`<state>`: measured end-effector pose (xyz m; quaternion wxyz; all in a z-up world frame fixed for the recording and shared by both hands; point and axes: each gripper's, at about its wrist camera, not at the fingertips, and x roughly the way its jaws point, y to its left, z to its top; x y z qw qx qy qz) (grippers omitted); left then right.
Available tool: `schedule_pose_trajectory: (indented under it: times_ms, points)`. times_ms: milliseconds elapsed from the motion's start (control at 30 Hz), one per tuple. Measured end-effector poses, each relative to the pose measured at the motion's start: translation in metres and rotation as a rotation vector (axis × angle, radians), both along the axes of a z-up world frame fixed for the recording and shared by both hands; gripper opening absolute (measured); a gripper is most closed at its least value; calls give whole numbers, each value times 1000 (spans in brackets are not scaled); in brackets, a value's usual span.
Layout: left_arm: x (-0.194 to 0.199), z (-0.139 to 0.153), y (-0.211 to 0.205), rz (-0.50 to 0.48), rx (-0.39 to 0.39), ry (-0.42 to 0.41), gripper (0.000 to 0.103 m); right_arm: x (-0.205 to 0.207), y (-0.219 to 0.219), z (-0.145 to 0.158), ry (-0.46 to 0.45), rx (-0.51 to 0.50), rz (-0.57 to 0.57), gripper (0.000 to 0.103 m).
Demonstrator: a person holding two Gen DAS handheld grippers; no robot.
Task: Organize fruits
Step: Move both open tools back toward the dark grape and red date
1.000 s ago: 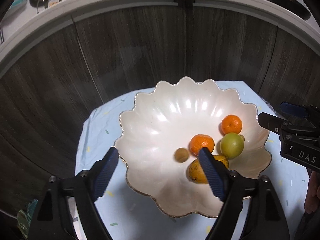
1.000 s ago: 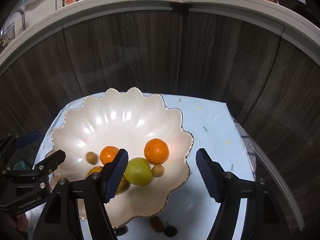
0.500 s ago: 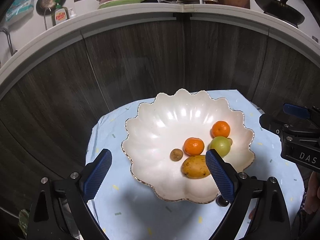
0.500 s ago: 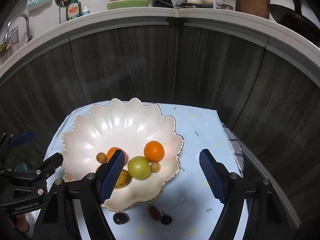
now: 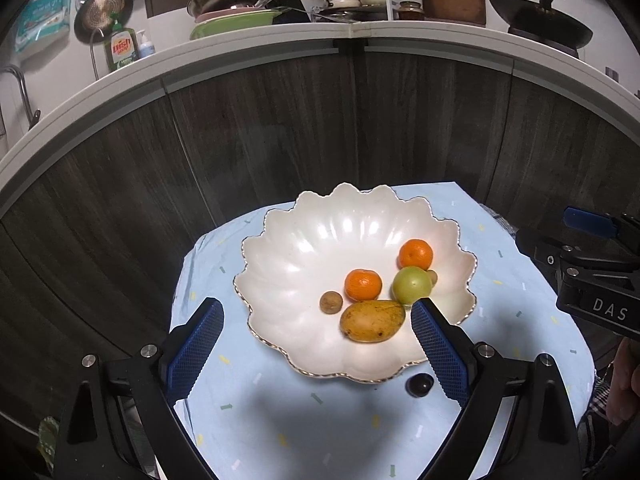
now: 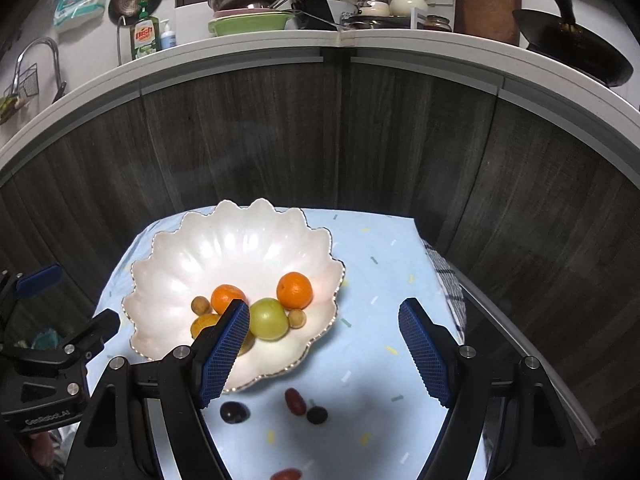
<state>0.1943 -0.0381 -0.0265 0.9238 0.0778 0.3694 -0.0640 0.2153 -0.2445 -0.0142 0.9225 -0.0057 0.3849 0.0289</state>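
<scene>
A white scalloped bowl point(image 5: 304, 248) point(image 6: 208, 252) stands on a light blue cloth. It holds two oranges point(image 5: 363, 284) point(image 5: 416, 254), a green fruit point(image 5: 412, 285), a yellow mango point(image 5: 373, 321) and small brown fruits point(image 5: 330, 302). My left gripper point(image 5: 316, 344) is open and empty, above the bowl's near edge. My right gripper point(image 6: 324, 344) is open and empty, above the cloth right of the bowl. Small dark fruits point(image 6: 234, 412) point(image 6: 317, 414) and a red one point(image 6: 295, 401) lie on the cloth by the bowl's near rim. One dark fruit shows in the left view point(image 5: 419, 385).
Another red fruit point(image 6: 286, 474) lies at the cloth's near edge. Dark wood cabinet fronts point(image 5: 280, 128) rise behind the table. A white counter point(image 6: 360, 44) above carries pots, dishes and a soap bottle. A checked towel point(image 6: 452, 292) hangs at the cloth's right edge.
Both grippers have pulled back and risen from the bowl. More of the cloth, the small fruits in front of the bowl and the counter have come into view.
</scene>
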Motion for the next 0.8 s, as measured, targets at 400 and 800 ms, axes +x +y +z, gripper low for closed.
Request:
schedule_pose_trajectory:
  times_ms: [400, 800]
  points:
    - [-21, -4, -19, -41, -5, 9, 96, -24, -20, -1, -2, 4, -19, 78]
    - [-44, -21, -27, -60, -15, 49, 96, -41, -24, -15, 18, 12, -1, 78]
